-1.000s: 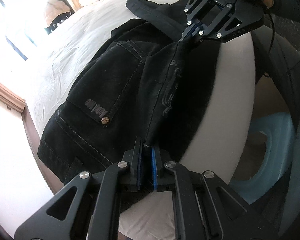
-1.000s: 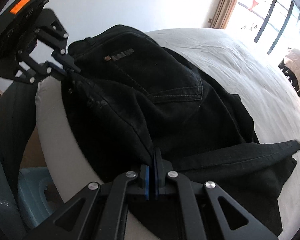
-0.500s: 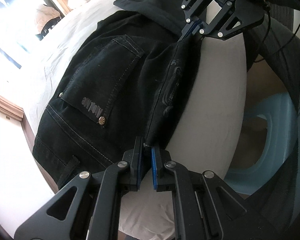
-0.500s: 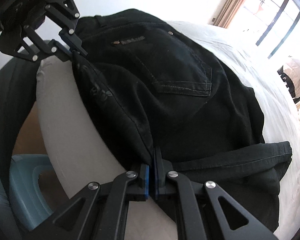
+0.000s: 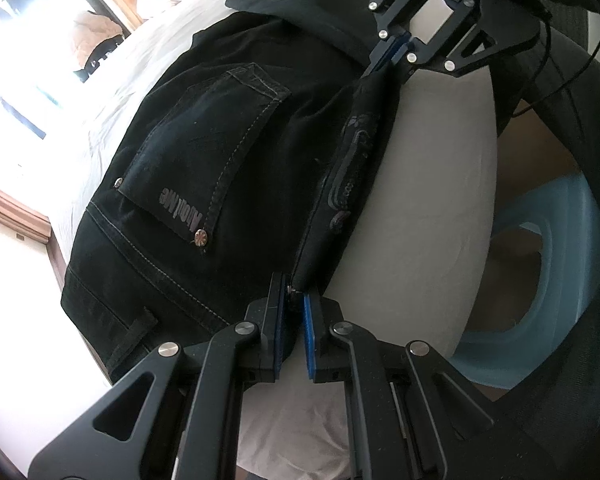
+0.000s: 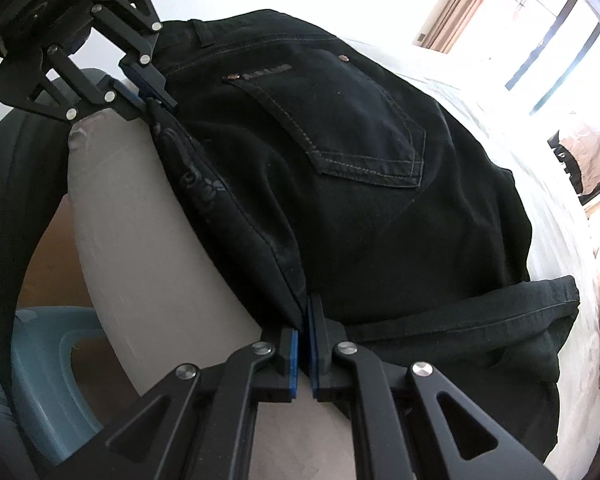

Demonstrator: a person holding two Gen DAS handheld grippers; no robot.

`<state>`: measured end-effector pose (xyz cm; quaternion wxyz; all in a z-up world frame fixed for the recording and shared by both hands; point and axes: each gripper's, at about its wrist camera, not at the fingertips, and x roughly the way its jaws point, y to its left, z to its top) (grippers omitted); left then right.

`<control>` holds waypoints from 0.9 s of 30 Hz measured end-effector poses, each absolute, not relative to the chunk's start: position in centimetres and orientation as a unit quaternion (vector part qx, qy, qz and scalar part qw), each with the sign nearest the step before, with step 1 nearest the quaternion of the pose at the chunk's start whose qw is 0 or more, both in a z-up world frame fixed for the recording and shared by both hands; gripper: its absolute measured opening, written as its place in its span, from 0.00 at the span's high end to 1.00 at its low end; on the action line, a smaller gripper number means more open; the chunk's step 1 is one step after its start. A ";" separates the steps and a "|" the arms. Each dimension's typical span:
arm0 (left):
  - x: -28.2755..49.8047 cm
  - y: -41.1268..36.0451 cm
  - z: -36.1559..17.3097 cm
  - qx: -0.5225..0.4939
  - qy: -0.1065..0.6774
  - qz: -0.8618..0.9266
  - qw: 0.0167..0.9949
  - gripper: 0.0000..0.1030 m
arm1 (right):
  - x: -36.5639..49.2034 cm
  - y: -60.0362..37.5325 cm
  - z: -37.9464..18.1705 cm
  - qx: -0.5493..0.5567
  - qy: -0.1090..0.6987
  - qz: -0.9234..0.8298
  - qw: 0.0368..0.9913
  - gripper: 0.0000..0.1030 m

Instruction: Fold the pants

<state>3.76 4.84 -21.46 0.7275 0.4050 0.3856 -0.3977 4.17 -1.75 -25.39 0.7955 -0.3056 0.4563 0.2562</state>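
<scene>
The left gripper [image 5: 294, 300] and the right gripper [image 6: 305, 320] each clench one near edge of the black denim pants [image 5: 204, 184]; these lie on the white bed [image 5: 432, 200].

black denim pants [image 5: 236, 168] are lying bunched and folded over, back pocket facing up with pale stitching, a rivet and a small logo tab, one printed edge stretching taut, a leg trailing off sideways.
</scene>
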 end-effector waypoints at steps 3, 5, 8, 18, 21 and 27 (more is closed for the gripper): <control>3.9 4.9 -21.6 0.400 0.386 -0.396 0.731 0.93 | 3.6 -1.6 -25.4 -0.321 0.448 0.250 0.796 0.95; 3.8 5.0 -21.8 0.399 0.384 -0.397 0.732 0.93 | 3.3 -1.4 -25.6 -0.324 0.444 0.247 0.798 0.95; 3.9 5.1 -22.0 0.396 0.386 -0.397 0.732 0.93 | 3.2 -1.6 -26.0 -0.317 0.444 0.243 0.802 0.94; 3.7 5.8 -20.1 0.373 0.416 -0.390 0.732 0.86 | 2.5 -2.0 -25.0 -0.271 0.453 0.210 0.823 0.77; 3.5 6.6 -18.3 0.348 0.439 -0.395 0.728 0.86 | 2.3 -3.6 -23.0 -0.224 0.452 0.220 0.835 0.34; 4.6 6.9 -14.2 0.289 0.439 -0.402 0.750 0.86 | 3.9 -6.8 -19.2 -0.095 0.420 0.218 0.876 0.30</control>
